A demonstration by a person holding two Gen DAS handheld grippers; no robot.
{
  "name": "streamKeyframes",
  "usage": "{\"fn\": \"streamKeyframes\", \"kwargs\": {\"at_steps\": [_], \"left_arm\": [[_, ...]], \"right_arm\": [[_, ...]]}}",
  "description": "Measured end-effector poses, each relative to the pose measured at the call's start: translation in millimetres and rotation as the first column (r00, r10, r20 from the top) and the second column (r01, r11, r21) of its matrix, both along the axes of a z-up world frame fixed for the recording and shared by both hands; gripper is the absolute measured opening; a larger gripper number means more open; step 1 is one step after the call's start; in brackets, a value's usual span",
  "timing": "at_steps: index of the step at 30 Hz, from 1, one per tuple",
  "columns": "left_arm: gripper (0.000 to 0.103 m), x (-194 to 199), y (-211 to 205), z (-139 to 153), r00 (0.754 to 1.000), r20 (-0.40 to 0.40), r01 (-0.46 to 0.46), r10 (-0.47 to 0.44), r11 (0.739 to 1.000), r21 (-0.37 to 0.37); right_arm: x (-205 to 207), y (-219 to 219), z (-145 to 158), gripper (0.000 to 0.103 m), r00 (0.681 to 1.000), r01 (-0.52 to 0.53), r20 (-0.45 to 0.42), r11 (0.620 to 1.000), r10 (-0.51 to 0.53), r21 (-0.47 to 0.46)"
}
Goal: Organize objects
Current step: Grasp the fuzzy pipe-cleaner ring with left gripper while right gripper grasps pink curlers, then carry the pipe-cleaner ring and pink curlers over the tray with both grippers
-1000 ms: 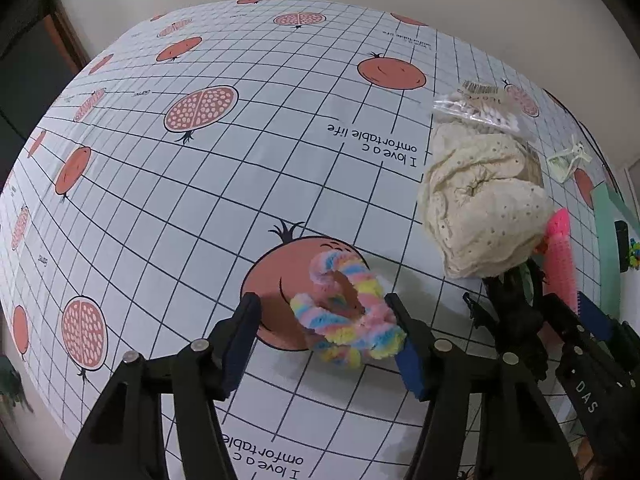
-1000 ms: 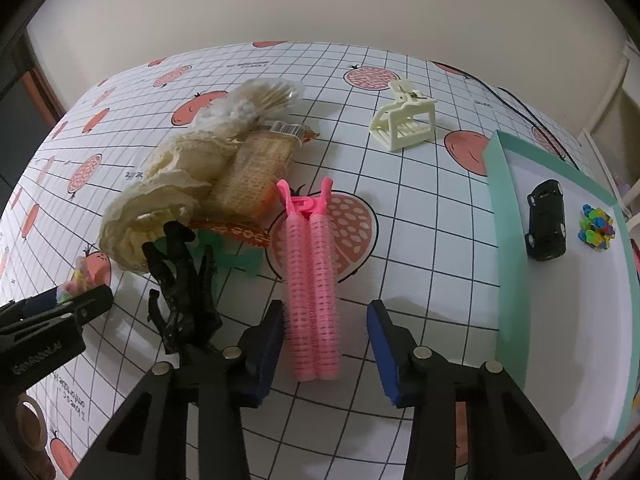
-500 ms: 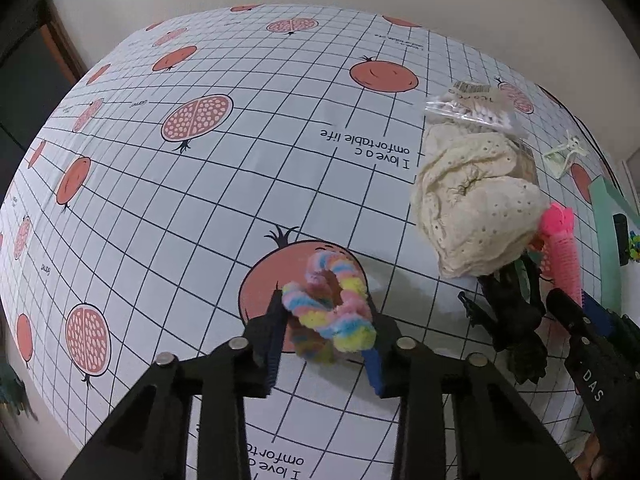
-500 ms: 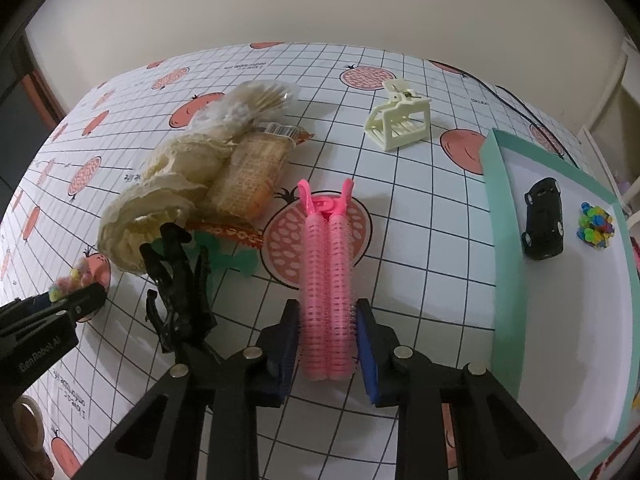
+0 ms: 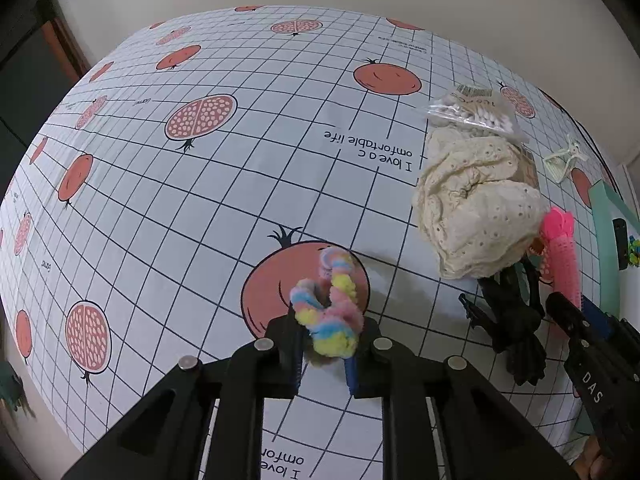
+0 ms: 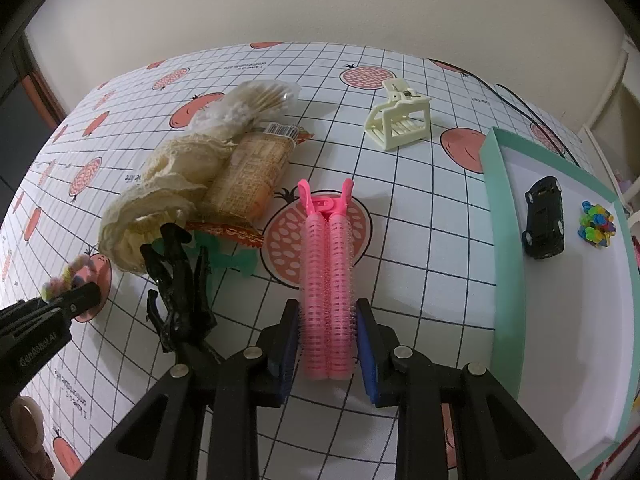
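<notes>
A fluffy pastel scrunchie (image 5: 330,304) in pink, yellow and blue is squeezed between the blue pads of my left gripper (image 5: 323,354), lifted slightly over a printed pomegranate. In the right wrist view, my right gripper (image 6: 328,350) is shut on a pink hair roller clip (image 6: 327,276), its near end between the pads. The scrunchie (image 6: 66,276) and left gripper tip show at that view's left edge. A teal-rimmed tray (image 6: 502,264) at the right holds a black toy car (image 6: 545,222) and a colourful bead cluster (image 6: 597,229).
A black claw clip (image 6: 180,292), a green clip (image 6: 230,258), a cream lace cloth (image 6: 168,184), a snack packet (image 6: 252,172), a bag of cotton swabs (image 6: 252,100) and a cream claw clip (image 6: 400,120) lie on the gridded tablecloth. A tape roll (image 6: 24,424) sits at bottom left.
Both grippers went from open to shut: the left closed on the scrunchie, squeezing it narrower, and the right moved forward and closed on the pink roller clip.
</notes>
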State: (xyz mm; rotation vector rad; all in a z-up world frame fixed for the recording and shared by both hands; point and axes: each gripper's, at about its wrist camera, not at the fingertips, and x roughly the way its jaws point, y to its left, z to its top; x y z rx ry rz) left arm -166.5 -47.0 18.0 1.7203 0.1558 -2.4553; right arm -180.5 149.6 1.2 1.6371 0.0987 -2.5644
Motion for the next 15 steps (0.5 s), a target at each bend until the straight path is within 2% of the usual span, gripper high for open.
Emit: {"fn": "streamKeyframes", "kwargs": {"at_steps": [6,10,15], "left_arm": [[0.017,-3,-2,6,1.0,-0.02,-0.007,0.007,1.0,-0.005],[0.017,-4,0,15,0.998,-0.055,-0.01,0.009,1.0,-0.018],[0.017,-5,-3,30,0.994,-0.104,-0.028,0.029,1.0,0.008]], "right_arm": [[1,0,1,0.028,1.0,0.0,0.001,1.0,0.0,-0.007],[1,7,3,0.028,1.0,0.026,-0.001,0.999,-0.026,-0.043],[4,15,19,0.028,0.997,0.035,-0.064,0.995,-0.041,-0.092]]}}
